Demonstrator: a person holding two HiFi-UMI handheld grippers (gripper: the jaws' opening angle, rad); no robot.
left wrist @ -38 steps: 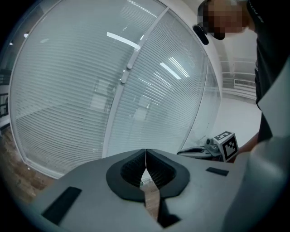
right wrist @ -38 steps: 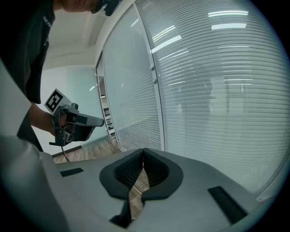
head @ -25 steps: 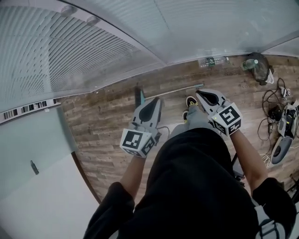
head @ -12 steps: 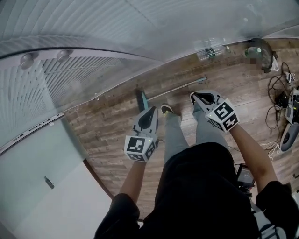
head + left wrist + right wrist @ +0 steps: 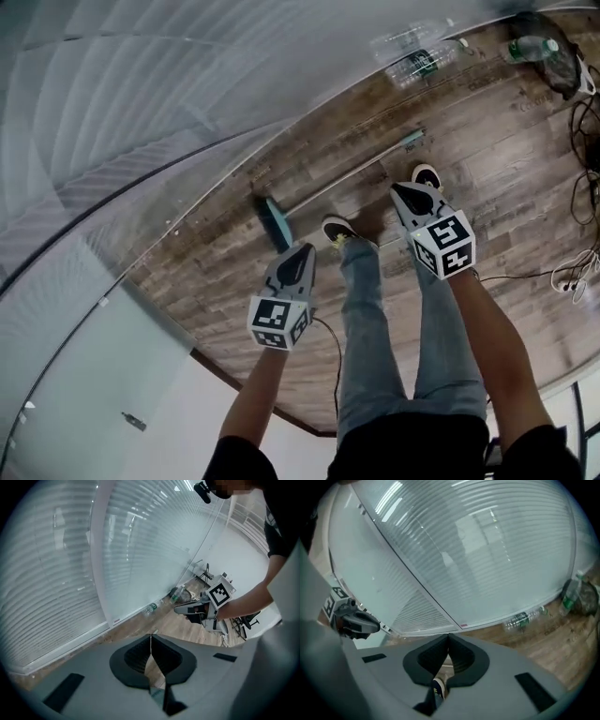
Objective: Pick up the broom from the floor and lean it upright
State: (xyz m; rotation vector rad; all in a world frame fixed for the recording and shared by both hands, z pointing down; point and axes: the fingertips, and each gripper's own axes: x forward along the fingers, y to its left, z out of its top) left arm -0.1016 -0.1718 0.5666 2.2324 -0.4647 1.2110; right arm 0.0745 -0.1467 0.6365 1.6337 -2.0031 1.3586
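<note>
The broom lies flat on the wooden floor in the head view, its teal head [image 5: 275, 220] at the left and its thin metal handle [image 5: 352, 172] running up to the right, ending in a teal grip. My left gripper [image 5: 303, 247] hangs just below and right of the broom head, jaws shut and empty. My right gripper [image 5: 401, 191] is above the person's right shoe, below the handle's far end, also shut and empty. In the left gripper view the jaws [image 5: 151, 636] meet tip to tip. The right gripper view shows its jaws [image 5: 448, 635] closed too.
A frosted glass wall [image 5: 187, 84] with a blind behind it runs along the floor behind the broom. Plastic bottles [image 5: 412, 61] lie at its foot. A dark bag [image 5: 553, 56] and cables [image 5: 586, 169] sit at the right. The person's shoes [image 5: 339, 230] stand between the grippers.
Both grippers have dropped toward the floor and now sit close to the broom. The head view has tilted and moved lower, so the broom looks larger. Both stayed shut.
</note>
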